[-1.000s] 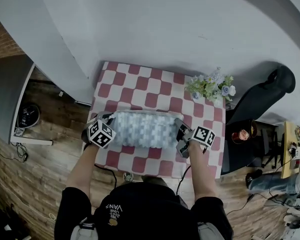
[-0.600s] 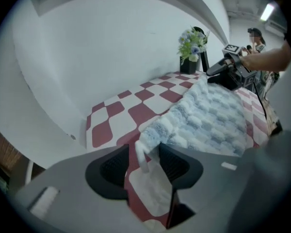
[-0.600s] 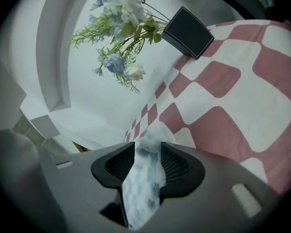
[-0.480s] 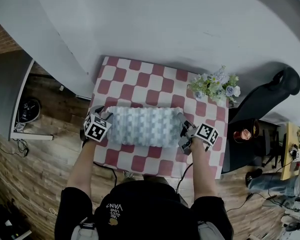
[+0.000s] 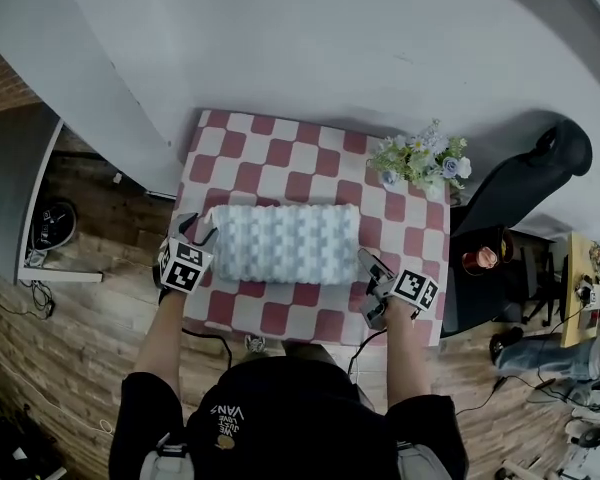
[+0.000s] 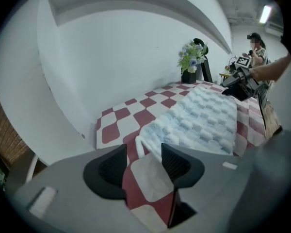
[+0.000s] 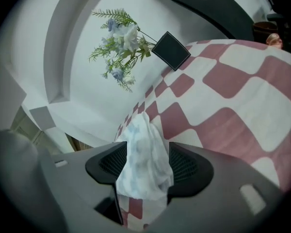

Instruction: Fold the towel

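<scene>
Head view: the folded towel [image 5: 285,243] lies across the middle of the table [image 5: 280,153], nearer the front edge. The left gripper [image 5: 202,233] is at its left end, the right gripper [image 5: 368,268] just off its right end.

Left gripper view: the jaws stand apart, having just been opening. Only table shows between them, with the towel just ahead.

Right gripper view: the jaws stand wide, having just been opening. The towel's end shows in the gap, unclamped.

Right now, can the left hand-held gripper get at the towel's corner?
Probably yes. On the left hand-held gripper the jaws have just been opening, with nothing between them; the towel corner lies just ahead on the tablecloth, unobstructed.
</scene>
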Motion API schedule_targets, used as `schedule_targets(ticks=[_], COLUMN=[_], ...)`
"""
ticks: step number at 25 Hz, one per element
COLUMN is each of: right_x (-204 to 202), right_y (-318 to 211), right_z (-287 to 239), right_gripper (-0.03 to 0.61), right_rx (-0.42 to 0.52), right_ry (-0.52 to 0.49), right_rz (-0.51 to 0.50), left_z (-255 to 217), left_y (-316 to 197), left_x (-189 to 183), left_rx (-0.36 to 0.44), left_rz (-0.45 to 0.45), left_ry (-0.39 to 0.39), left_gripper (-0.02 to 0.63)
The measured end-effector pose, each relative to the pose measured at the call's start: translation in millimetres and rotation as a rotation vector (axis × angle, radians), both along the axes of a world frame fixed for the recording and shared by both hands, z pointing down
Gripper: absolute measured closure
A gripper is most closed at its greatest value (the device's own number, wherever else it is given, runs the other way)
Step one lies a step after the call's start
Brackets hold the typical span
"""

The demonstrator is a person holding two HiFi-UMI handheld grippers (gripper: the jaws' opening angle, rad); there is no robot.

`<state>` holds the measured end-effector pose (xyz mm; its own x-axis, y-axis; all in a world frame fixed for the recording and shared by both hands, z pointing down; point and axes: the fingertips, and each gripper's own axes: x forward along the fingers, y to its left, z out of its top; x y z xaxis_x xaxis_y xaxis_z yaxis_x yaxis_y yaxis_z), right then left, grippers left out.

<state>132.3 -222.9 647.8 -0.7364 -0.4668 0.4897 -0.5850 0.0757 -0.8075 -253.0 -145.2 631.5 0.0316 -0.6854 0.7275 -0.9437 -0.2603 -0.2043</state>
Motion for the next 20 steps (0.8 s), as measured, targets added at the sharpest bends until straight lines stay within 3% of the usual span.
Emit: schedule_targets(ticks=[6, 9, 12, 16, 20], right_x=[-2.3, -3.8, -1.5, 6.3, 0.2], right_y=[25.6, 34.8, 41.5, 39.2, 31.3], right_z=[10.1, 13.5, 19.9, 23.1, 22.8], right_gripper=[0.310, 0.310, 0.310, 0.310, 0.308], right_rx=[-0.023, -0.031, -0.039, 0.053, 0.142], right_ry=[0.009, 0.008, 0.018, 0.130, 0.200], right_rz=[0.005, 0.030, 0.072, 0.084, 0.022], left_z=[-17.1, -9.1, 3.3, 9.0, 22.3], left_y=[27.1, 49.1, 68.9, 84.8, 88.5], left_x=[46.2, 67.7, 70.3, 62.9, 63.4], left_rx=[0.094, 0.087, 0.069, 0.064, 0.032], left_rz=[0.077, 0.106, 0.076, 0.011, -0.018], left_ry=[-0.020, -0.002, 0.031, 0.090, 0.207], left_gripper=[0.416, 0.416, 0.416, 0.416, 0.416])
